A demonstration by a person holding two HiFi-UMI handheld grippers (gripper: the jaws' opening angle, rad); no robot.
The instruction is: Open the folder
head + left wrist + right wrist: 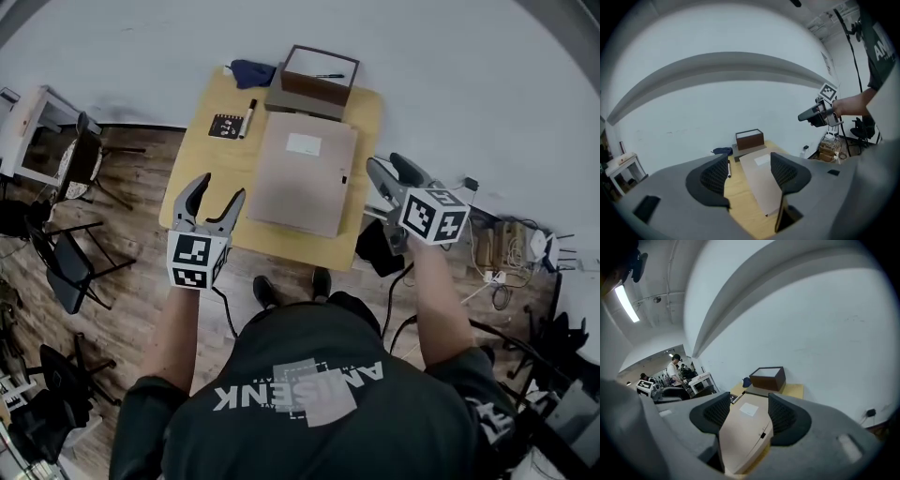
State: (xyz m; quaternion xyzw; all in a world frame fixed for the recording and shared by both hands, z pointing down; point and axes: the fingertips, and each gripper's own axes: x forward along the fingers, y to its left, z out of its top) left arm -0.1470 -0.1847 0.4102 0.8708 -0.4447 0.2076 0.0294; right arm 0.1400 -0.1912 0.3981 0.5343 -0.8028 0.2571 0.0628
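Far left, on the wooden floor: dark folding chairs (70,272). Next, off the left edge of the light wooden tabletop (202,155): left tongs (222,186), spread wide, pinching nothing, clear of everything on the tabletop. On the tabletop's far left part: a small black card (225,126) with a black marker pen (249,117) just beside it, and a dark blue cloth (251,71) at the far edge. Right of these: the flat beige cardboard folder (302,172), closed, lying on the middle-right of the tabletop, with a white label (304,143) near its far end and a small black clasp (344,178) on its right edge. Just beyond the folder: an open brown box (317,77) on a grey slab. Off the tabletop's right edge: right tongs (382,161), likewise spread and empty, touching nothing. Far right on the floor: tangled cables (502,253).
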